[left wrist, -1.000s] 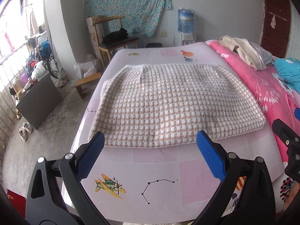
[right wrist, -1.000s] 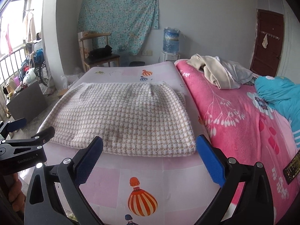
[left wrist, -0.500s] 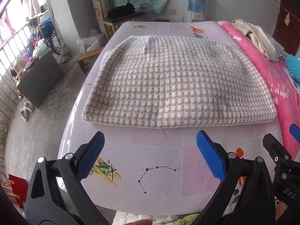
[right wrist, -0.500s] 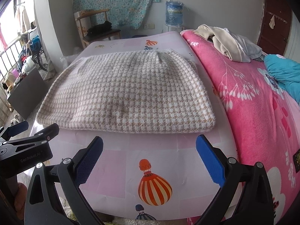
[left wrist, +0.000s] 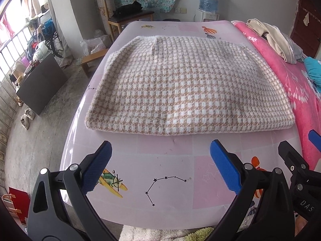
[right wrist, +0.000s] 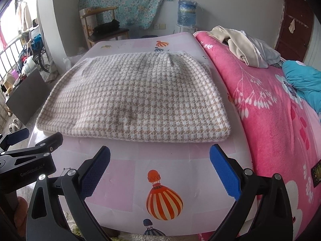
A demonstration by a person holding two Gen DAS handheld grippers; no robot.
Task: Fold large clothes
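Note:
A beige-and-white houndstooth garment [left wrist: 186, 88] lies folded flat on the pale pink sheet [left wrist: 164, 182] of the bed. It also shows in the right wrist view [right wrist: 136, 98]. My left gripper [left wrist: 160, 160] is open and empty, just short of the garment's near edge, toward its left half. My right gripper [right wrist: 160, 160] is open and empty, just short of the near edge, toward its right half. The right gripper shows at the right edge of the left wrist view [left wrist: 299, 160], and the left gripper at the left edge of the right wrist view [right wrist: 30, 150].
A pink floral blanket [right wrist: 276, 108] covers the bed's right side, with a heap of pale clothes [right wrist: 244, 46] and a teal cloth [right wrist: 305, 78] on it. A wooden chair [left wrist: 124, 16], a dark board [left wrist: 40, 84] and clutter stand on the floor to the left.
Both grippers have risen and tilted down toward the bed, so the garment now sits fuller in view. The garment has not moved. Both stay open.

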